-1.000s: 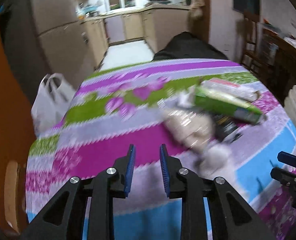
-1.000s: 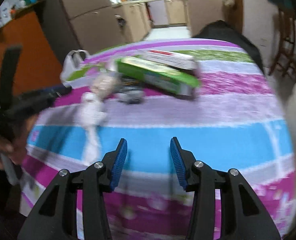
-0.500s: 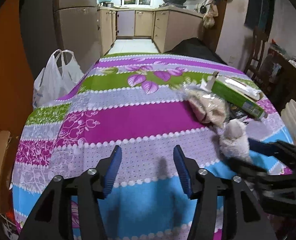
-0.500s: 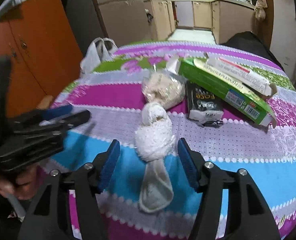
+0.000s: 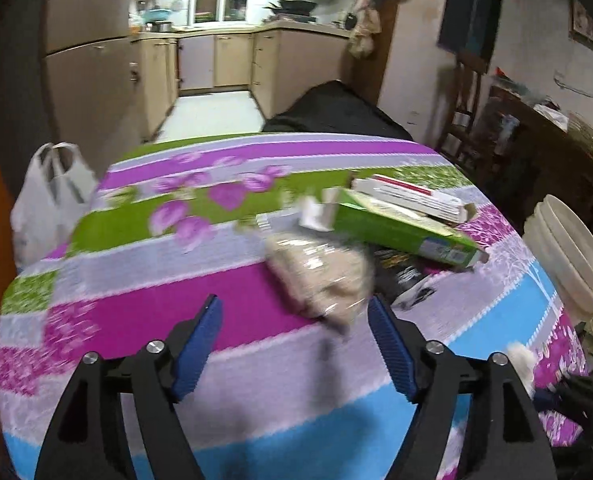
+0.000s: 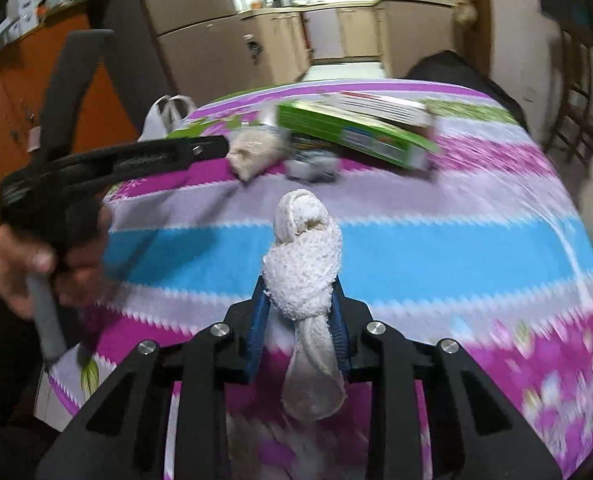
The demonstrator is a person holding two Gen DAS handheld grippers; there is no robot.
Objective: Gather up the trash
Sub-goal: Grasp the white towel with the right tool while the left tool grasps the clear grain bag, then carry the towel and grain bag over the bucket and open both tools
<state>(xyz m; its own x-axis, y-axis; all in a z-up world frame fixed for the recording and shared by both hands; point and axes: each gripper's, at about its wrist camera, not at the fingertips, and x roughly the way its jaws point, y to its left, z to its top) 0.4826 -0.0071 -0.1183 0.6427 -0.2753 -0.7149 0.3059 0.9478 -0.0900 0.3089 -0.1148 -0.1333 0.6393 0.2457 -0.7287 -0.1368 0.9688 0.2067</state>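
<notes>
No legible text: printing on the green carton [image 5: 404,228], on the white box [image 5: 412,196] lying on it, and on the dark packet [image 5: 406,276] just beside the carton is blurred beyond reading.

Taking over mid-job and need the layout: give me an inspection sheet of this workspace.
Surface: round table under a striped floral cloth.
Job's things: knotted white rag; clear bag of beige bits; green carton with a white carton on it; dark wrapper.
Clutter: nothing seen.
Grippers: right gripper has just been closing, pads now pressing the rag; left gripper has just been opening, nothing between its jaws, bag just ahead.
Cables: nothing seen.
Surroundings: white plastic bag off the table's far left edge; stacked white buckets; kitchen behind.
</notes>
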